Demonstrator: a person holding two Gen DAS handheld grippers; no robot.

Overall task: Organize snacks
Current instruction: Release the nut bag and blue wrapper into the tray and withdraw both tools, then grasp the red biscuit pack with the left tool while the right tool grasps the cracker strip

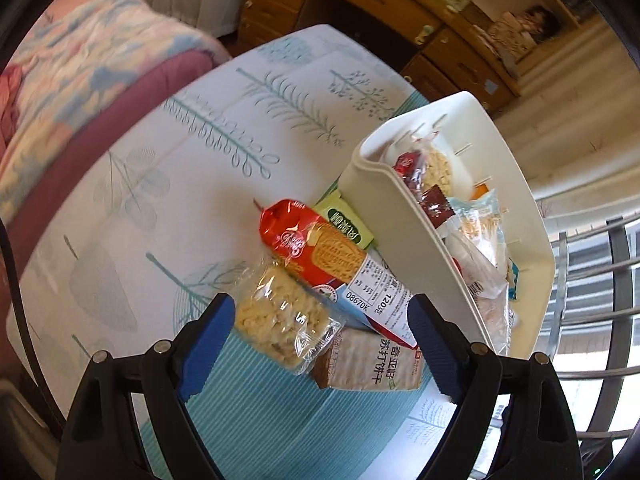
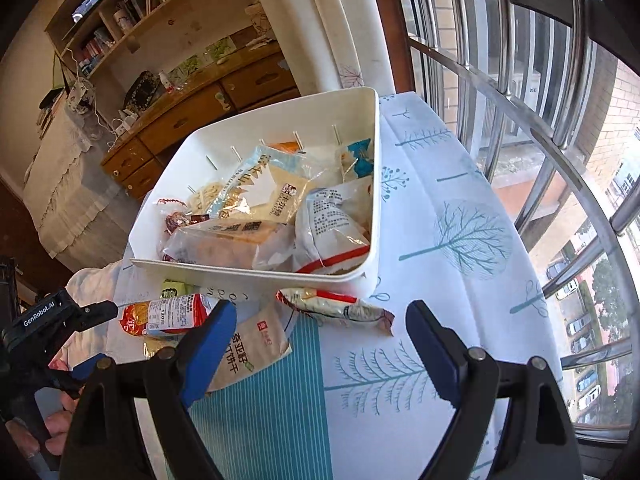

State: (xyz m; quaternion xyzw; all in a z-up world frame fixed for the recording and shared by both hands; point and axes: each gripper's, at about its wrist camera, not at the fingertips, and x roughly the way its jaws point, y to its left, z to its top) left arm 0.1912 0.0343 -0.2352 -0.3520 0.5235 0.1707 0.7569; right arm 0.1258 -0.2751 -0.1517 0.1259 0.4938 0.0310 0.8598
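1. The left gripper (image 1: 322,320) has its 2 blue jaws spread wide. They are not squeezing anything.
2. Between those jaws, down on the table, lie a clear bag of puffed rice (image 1: 280,316) and the end of a red biscuit pack (image 1: 320,256). The red pack leans across the clear bag.
3. Under them sits a tan cracker pack (image 1: 368,364) on the blue striped part of the tablecloth (image 1: 200,152).
4. A small green packet (image 1: 347,224) peeks out behind the red pack, right next to the white bin (image 1: 400,208).
5. The right gripper (image 2: 320,332) also has its 2 blue jaws spread wide, holding nothing.
6. Just past those jaws a long white and red snack packet (image 2: 336,306) lies on the cloth, close to the front wall of the bin.
7. The bin is full of snack bags piled on each other.
8. On the left of the right camera's view, the other gripper hangs over the red pack, and a hand (image 2: 56,428) holds its handle.
9. A window with metal bars (image 2: 520,80) is on the right, and a wooden desk (image 2: 192,108) stands behind the bin.
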